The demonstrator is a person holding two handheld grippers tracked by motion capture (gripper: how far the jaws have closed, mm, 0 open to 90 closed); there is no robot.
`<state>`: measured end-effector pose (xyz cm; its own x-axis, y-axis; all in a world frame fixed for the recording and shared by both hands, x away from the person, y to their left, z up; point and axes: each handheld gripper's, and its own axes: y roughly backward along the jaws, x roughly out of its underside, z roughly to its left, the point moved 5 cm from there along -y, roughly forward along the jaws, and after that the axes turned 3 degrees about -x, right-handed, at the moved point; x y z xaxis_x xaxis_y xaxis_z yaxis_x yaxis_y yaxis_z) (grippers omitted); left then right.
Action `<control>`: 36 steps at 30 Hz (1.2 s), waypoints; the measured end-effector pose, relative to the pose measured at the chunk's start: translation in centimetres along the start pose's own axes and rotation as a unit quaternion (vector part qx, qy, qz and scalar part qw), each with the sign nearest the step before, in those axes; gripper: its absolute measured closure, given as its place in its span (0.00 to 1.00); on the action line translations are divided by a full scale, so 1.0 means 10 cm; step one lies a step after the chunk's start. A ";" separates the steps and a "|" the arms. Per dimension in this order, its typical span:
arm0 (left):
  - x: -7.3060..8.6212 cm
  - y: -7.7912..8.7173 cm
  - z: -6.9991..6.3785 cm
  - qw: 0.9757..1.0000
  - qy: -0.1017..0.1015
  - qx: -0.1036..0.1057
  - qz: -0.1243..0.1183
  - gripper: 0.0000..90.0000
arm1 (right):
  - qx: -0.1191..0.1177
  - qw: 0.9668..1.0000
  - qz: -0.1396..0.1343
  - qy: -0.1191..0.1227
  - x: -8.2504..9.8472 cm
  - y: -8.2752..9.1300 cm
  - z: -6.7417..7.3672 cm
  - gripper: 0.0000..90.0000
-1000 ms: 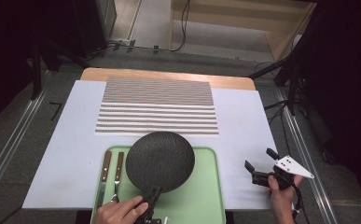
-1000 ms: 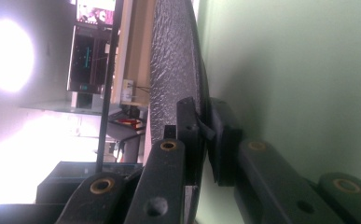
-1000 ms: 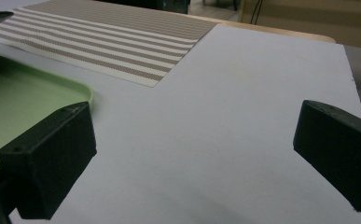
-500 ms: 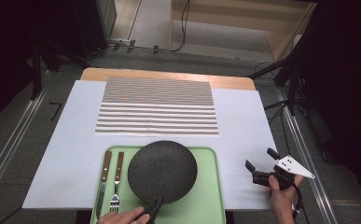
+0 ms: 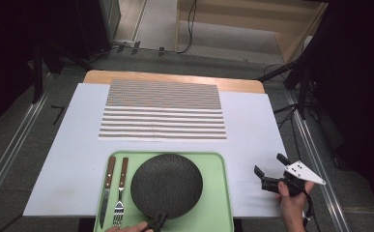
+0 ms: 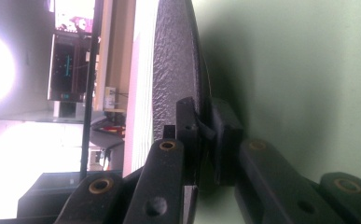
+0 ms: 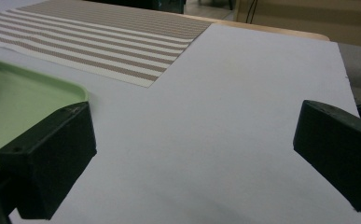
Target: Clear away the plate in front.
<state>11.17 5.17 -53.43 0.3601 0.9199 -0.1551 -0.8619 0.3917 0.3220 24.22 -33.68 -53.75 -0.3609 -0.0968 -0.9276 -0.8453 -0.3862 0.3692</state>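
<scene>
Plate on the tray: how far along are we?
Done: left gripper is shut on the near rim of the plate. In hand: plate sits over the green tray. Left: knife and fork untouched; striped placemat bare; right gripper open, idle.

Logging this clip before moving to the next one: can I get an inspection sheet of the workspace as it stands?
Surface: white table top with a brown-and-white striped placemat.
Job's things: round dark textured plate on a pale green plastic tray; wooden-handled knife and wooden-handled fork lie side by side left of it.
Clutter: nothing seen.
Grippers: left gripper clamps the plate's near rim; right gripper open, over the table top beside the tray.
Cables: black cables on the floor beyond the table.
Surroundings: dark room, wooden shelving behind.
</scene>
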 end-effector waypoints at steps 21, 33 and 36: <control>-0.07 0.07 -0.10 0.997 0.037 0.060 -0.043 0.93 | 0.004 1.000 0.004 0.001 0.00 -0.01 0.00 0.00; -0.11 0.06 -0.02 0.981 0.134 0.118 -0.075 0.43 | 0.005 1.000 0.007 0.001 0.01 -0.02 0.01 0.00; -0.08 0.05 0.04 0.977 0.164 0.109 -0.078 0.32 | 0.005 1.000 0.006 0.001 0.01 -0.01 0.01 0.00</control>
<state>10.61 4.67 -52.78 0.3159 0.8078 -0.4977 -0.6967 0.5535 0.4563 24.30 -33.58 -53.86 -0.3707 -0.1036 -0.9230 -0.8449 -0.3751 0.3814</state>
